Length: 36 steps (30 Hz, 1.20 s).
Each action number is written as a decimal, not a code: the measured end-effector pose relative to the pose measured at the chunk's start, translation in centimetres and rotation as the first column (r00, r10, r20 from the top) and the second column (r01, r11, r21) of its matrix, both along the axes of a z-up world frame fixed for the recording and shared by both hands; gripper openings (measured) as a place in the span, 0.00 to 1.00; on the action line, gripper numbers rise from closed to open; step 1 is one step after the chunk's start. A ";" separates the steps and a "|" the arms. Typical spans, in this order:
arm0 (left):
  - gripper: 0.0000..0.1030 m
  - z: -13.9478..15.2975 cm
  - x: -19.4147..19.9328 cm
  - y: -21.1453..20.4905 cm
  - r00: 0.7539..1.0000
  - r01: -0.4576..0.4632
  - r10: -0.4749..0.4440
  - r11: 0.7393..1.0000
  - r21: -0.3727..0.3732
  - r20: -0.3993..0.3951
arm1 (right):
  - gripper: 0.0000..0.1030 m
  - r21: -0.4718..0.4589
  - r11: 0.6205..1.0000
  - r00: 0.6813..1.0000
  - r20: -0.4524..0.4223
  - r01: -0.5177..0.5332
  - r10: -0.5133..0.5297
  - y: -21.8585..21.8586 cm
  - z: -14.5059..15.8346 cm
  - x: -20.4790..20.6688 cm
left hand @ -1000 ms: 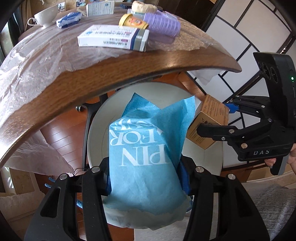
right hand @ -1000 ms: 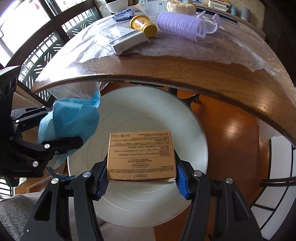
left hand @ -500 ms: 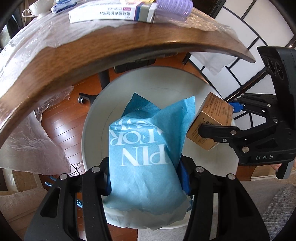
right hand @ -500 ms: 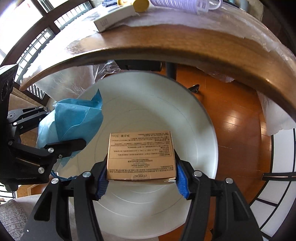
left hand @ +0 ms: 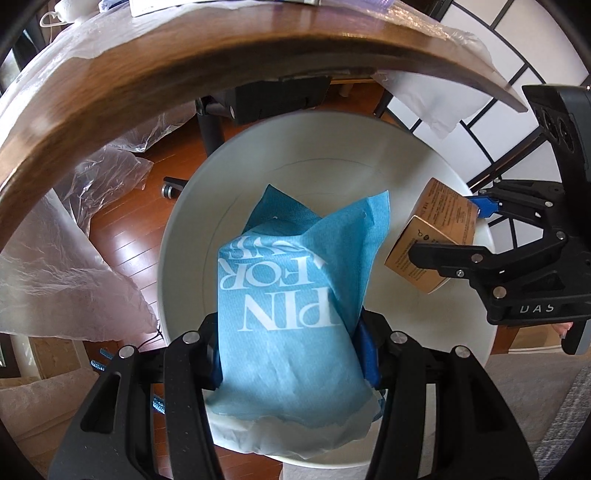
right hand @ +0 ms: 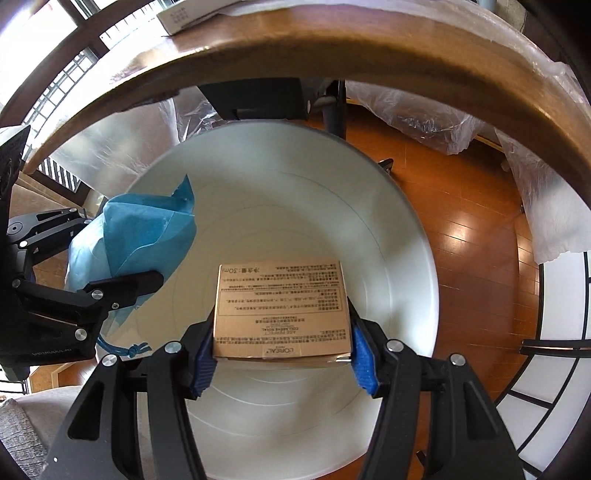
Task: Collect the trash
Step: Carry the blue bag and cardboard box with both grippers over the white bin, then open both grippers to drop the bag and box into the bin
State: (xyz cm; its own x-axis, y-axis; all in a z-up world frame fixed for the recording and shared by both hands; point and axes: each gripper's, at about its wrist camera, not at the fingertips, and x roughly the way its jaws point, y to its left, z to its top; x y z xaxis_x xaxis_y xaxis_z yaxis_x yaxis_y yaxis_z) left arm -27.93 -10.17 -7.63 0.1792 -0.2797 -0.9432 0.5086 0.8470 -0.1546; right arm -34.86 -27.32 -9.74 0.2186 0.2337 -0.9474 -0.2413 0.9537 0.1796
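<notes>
My left gripper (left hand: 291, 350) is shut on a crumpled blue paper bag (left hand: 291, 295) with white lettering and holds it over a round white bin (left hand: 295, 144). My right gripper (right hand: 282, 350) is shut on a tan cardboard box (right hand: 282, 306) with printed text, also over the white bin (right hand: 295, 177). In the left wrist view the box (left hand: 428, 243) and right gripper (left hand: 476, 236) show at the right. In the right wrist view the blue bag (right hand: 140, 236) and left gripper (right hand: 85, 258) show at the left.
The wooden table edge (left hand: 184, 62) arcs above the bin, covered with clear plastic film (left hand: 74, 236) that hangs down. A white box (right hand: 192, 11) lies on the table. Wooden floor (right hand: 469, 229) lies beside the bin, a chair base (left hand: 207, 122) behind it.
Both grippers have dropped below the table edge and moved closer over the bin, which now fills more of each view. The table top items have slid out of sight.
</notes>
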 end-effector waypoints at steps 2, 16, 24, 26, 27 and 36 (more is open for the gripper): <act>0.53 -0.1 0.0 -0.2 1.000 0.007 -0.007 1.000 0.009 0.001 | 0.57 -0.002 1.000 1.000 -0.002 0.003 -0.003 -0.1 -0.2 0.0; 0.53 -0.5 0.3 -1.0 0.999 0.036 -0.036 0.998 0.043 0.001 | 0.57 -0.019 1.000 1.000 -0.016 0.010 -0.010 -0.5 -0.5 0.2; 0.74 -0.9 0.9 -1.0 1.000 0.010 -0.010 0.998 0.063 0.000 | 0.78 -0.027 0.999 0.999 0.010 0.039 -0.039 -1.4 0.3 0.0; 0.76 -0.9 0.9 -0.8 1.000 0.002 -0.002 0.998 0.060 0.002 | 0.79 -0.041 0.998 0.999 0.023 0.038 -0.037 -1.6 0.7 -0.1; 0.77 -0.8 0.9 -0.8 1.000 0.000 0.000 0.998 0.058 0.003 | 0.79 -0.047 0.998 0.999 0.031 0.038 -0.036 -1.8 1.0 -0.2; 0.77 3.5 -0.3 0.7 0.998 0.003 -0.003 1.000 0.000 0.063 | 0.82 -0.015 0.998 0.983 0.172 0.064 -0.060 -3.7 7.7 -1.3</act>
State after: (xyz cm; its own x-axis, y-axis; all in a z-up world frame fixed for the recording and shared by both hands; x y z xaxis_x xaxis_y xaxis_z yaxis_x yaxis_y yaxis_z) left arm -28.25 -9.48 -4.09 0.2378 -0.2807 -0.9299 0.5197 0.8456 -0.1224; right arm -36.16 -30.99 -2.04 0.3919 0.1959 -0.8989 -0.2071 0.9708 0.1213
